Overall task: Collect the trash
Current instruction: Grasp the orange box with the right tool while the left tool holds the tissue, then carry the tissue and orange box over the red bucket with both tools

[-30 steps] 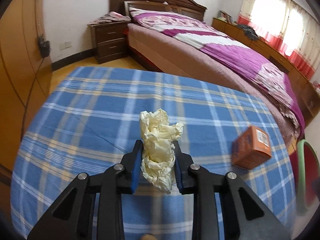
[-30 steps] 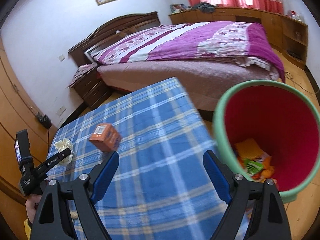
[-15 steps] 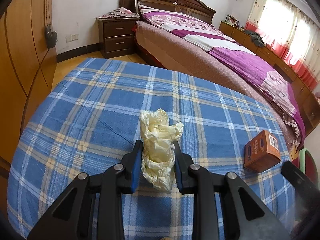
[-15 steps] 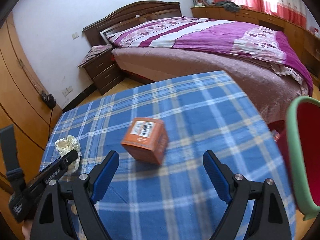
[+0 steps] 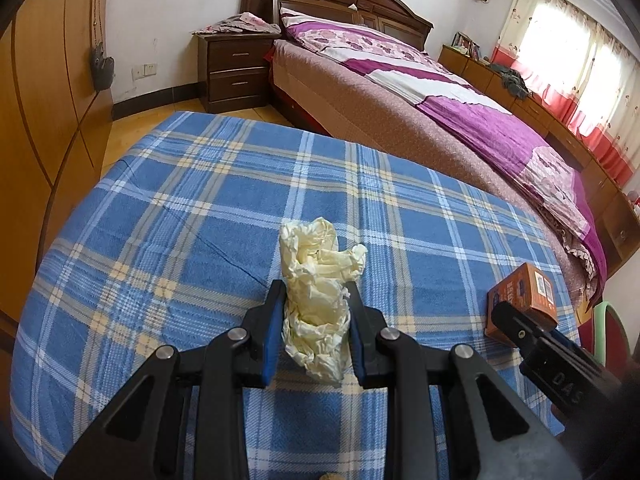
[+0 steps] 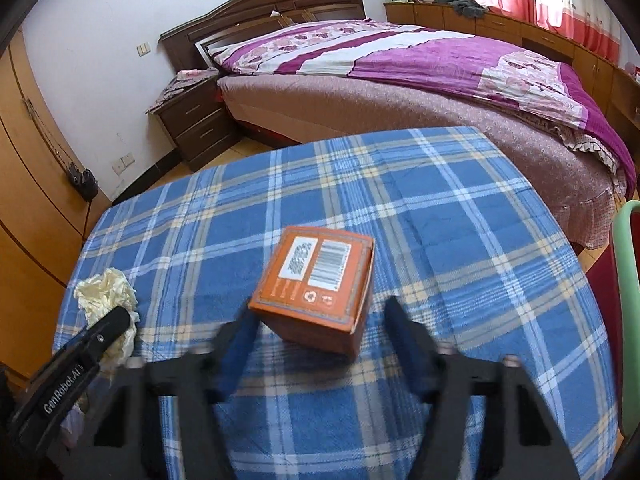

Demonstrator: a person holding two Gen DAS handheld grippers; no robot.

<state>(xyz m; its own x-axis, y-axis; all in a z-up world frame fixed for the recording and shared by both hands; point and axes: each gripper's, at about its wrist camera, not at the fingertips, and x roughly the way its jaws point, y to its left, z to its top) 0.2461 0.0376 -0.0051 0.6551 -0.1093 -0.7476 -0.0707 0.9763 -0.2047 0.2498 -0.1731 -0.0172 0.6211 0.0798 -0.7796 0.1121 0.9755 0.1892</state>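
The left tool (image 5: 316,330) pinches the crumpled paper (image 5: 316,280). The right tool (image 6: 320,332), jaws just closing and not yet touching, straddles the box (image 6: 316,284). Gripping only that near corner could twist the box loose onto the worktop (image 6: 460,240).

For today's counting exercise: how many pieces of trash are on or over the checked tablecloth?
2: a crumpled yellowish wrapper clamped in the left gripper, and an orange box between the right gripper's closing jaws. The bin is mostly out of view.

Bright daylight floods in through the curtained window (image 5: 576,56), blowing it out to glare; fisheye bending and dark vignetting ring both views, and the right gripper (image 6: 320,328) is motion-blurred
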